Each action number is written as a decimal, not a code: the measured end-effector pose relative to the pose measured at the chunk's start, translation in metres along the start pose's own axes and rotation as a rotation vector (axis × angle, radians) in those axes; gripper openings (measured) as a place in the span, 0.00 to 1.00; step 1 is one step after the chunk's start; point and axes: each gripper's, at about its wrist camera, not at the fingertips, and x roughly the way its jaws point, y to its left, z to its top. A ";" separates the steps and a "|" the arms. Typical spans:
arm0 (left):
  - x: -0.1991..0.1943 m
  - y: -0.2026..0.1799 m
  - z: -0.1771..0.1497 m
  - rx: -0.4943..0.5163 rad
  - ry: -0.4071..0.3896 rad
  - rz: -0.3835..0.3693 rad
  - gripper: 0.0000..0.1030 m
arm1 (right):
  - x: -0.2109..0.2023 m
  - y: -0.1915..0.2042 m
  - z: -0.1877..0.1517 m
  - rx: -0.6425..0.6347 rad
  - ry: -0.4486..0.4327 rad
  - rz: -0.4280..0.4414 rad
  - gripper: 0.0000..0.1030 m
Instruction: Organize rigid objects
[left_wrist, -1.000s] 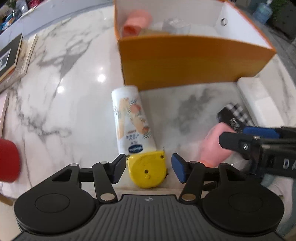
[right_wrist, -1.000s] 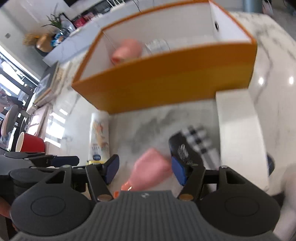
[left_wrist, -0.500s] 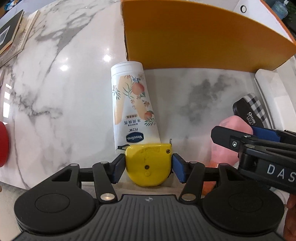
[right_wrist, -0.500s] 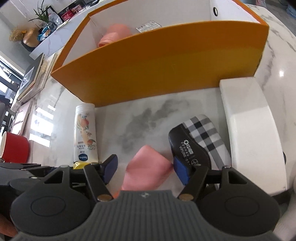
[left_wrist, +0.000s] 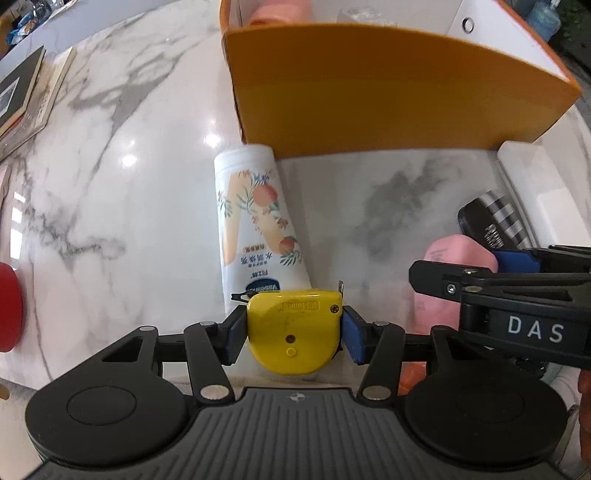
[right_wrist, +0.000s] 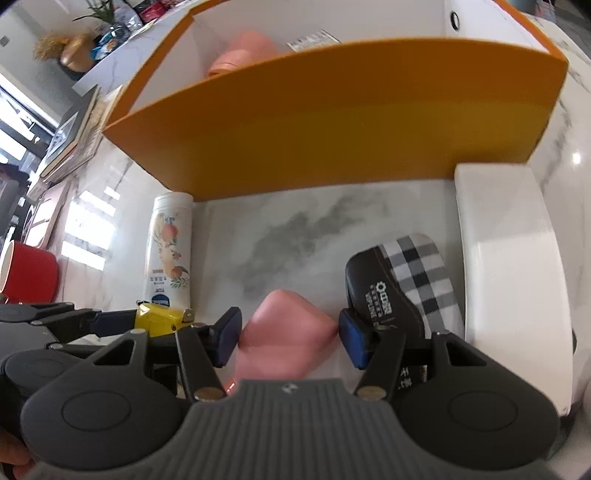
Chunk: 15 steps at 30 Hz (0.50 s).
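With a pink bottle (right_wrist: 242, 50) already in the orange box (right_wrist: 332, 122), the left gripper (left_wrist: 293, 334) jaws are closing on the yellow tape measure (left_wrist: 293, 328) and the right gripper (right_wrist: 288, 338) jaws on another pink bottle (right_wrist: 286, 332), while the lotion tube (left_wrist: 255, 221) and checked case (right_wrist: 406, 280) remain on the counter (left_wrist: 110, 184).

My right tool (right_wrist: 288, 338) hides the pink bottle's (right_wrist: 286, 332) lower end — the red cup (left_wrist: 9, 306) is cut off at the left edge.
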 end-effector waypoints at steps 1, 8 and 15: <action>-0.001 0.000 0.001 -0.004 -0.006 -0.009 0.59 | -0.001 0.001 0.001 -0.011 -0.005 0.002 0.56; -0.020 0.005 0.007 -0.034 -0.068 -0.036 0.59 | -0.018 0.010 0.012 -0.099 -0.055 0.005 0.56; -0.056 0.018 0.020 -0.064 -0.167 -0.051 0.59 | -0.048 0.022 0.024 -0.205 -0.121 0.020 0.43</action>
